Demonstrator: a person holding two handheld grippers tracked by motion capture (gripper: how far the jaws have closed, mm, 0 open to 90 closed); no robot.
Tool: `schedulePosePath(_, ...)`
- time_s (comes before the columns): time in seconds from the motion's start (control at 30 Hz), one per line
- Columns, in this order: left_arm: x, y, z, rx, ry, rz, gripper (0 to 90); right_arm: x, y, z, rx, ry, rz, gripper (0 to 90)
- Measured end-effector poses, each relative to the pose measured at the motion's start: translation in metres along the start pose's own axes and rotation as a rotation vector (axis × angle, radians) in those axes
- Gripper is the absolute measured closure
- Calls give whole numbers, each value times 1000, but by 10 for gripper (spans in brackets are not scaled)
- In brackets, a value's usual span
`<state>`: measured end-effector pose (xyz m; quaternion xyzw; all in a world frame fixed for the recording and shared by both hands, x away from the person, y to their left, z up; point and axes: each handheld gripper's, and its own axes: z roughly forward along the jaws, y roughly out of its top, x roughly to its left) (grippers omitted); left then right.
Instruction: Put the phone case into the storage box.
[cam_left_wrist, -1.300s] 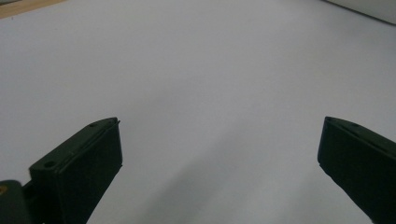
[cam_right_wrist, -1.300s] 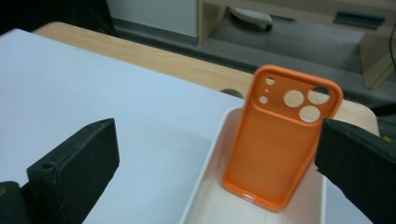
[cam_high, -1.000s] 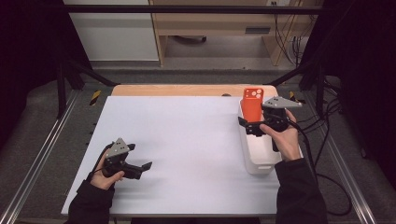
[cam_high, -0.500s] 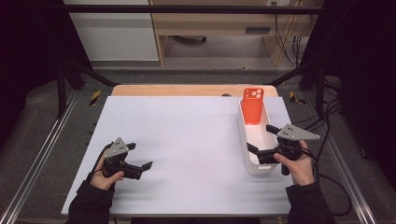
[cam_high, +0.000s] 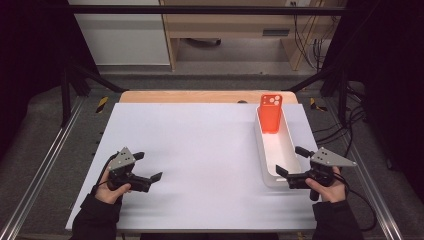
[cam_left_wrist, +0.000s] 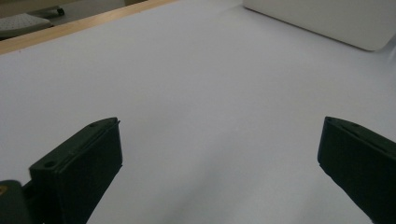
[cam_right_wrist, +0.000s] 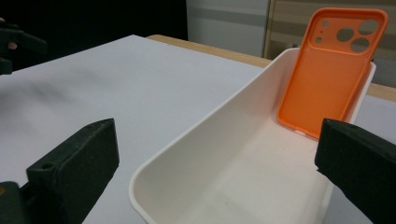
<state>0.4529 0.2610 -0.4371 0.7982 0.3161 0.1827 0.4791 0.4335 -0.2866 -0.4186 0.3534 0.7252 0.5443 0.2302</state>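
Right gripper view: orange phone case leans beyond open right gripper.

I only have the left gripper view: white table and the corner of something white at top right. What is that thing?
Observer: A long white tray at the table's right side.
Operator: Anything in it?
Observer: An orange phone case leans upright against its far end wall, camera cutouts at the top.
Operator: Where's the right gripper?
Observer: The right gripper sits at the tray's near end, jaws open, holding nothing.
Operator: And the left, from above?
Observer: The left gripper is open, low over the table at its near left, far from the tray.
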Motion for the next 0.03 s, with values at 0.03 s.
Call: schedulePosePath(0.03,0,0,0,0,0,0,0,0,0,0,0,0,0,3)
